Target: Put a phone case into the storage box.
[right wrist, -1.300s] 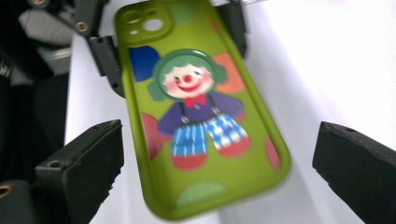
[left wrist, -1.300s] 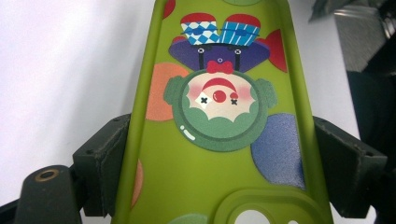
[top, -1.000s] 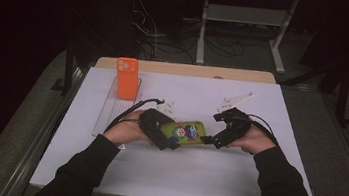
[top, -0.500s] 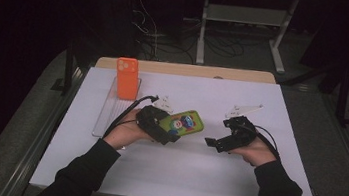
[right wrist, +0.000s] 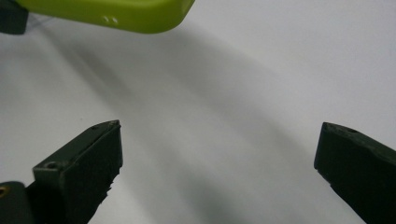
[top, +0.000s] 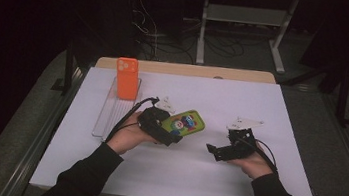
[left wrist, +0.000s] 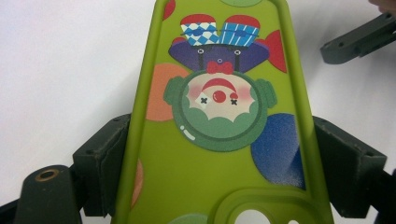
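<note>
Held green case (top: 183,123) over the table (top: 282,187), clamped sideways in left gripper (top: 165,134); right gripper (top: 212,150) spread, empty, nearby. Next likely called for carrying it to the rack (top: 104,117) beside orange phone (top: 126,78).

A phone case (top: 185,123) lies between the left tongs (top: 170,137) and right tongs (top: 212,150).
</note>
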`<state>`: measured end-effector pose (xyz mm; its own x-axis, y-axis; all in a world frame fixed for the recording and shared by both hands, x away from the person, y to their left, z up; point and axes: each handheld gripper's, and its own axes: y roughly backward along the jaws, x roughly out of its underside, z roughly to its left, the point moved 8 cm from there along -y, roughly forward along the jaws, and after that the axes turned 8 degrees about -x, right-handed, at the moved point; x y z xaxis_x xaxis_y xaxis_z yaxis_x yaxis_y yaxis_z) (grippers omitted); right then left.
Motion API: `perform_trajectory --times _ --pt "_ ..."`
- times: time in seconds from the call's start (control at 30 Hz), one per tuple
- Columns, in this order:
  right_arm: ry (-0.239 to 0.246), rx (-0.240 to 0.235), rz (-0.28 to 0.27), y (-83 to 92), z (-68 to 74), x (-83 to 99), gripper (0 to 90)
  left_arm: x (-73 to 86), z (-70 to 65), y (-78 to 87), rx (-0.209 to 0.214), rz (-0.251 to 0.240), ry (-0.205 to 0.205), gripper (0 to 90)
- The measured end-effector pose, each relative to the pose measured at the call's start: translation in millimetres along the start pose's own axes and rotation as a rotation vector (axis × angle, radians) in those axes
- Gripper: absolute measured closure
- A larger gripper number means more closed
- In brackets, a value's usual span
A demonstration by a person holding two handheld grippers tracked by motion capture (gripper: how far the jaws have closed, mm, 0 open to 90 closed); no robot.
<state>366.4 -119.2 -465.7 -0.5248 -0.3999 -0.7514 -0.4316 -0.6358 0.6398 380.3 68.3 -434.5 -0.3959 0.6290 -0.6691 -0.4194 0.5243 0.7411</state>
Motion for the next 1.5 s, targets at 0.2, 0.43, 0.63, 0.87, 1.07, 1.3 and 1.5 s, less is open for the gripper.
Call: perform_trajectory --times 0.2,0.43,0.63,0.87,1.07,1.3,1.5 --pt "0.077 0.037 -0.015 -2.8 1.4 -2.4 0.4 -0.3 -1.5 -0.2 0.006 -0.005 -0.008 15.3" --pt "0.171 0.083 -0.007 -5.4 -0.1 -2.3 0.3 -0.3 -2.1 -0.8 0.003 -0.007 0.004 15.3" --pt "0.240 0.125 -0.011 -5.1 2.1 -4.4 0.3 0.2 -1.9 -1.2 0.004 -0.003 0.013 15.3" --pt "0.303 0.162 -0.003 -4.5 4.7 -5.7 0.3 0.9 -2.5 -1.7 0.008 0.003 0.010 15.3" --pt "0.407 0.207 -0.012 -4.4 7.8 -8.7 0.4 2.0 -1.8 -1.4 0.008 0.017 -0.008 15.3" --pt "0.529 0.265 -0.011 -4.3 14.8 -11.0 0.3 2.0 -0.5 -1.7 0.006 0.018 -0.030 15.3" --pt "0.652 0.319 0.012 -6.4 19.3 -11.1 0.4 1.8 -1.5 -1.7 0.009 0.014 -0.012 15.3"
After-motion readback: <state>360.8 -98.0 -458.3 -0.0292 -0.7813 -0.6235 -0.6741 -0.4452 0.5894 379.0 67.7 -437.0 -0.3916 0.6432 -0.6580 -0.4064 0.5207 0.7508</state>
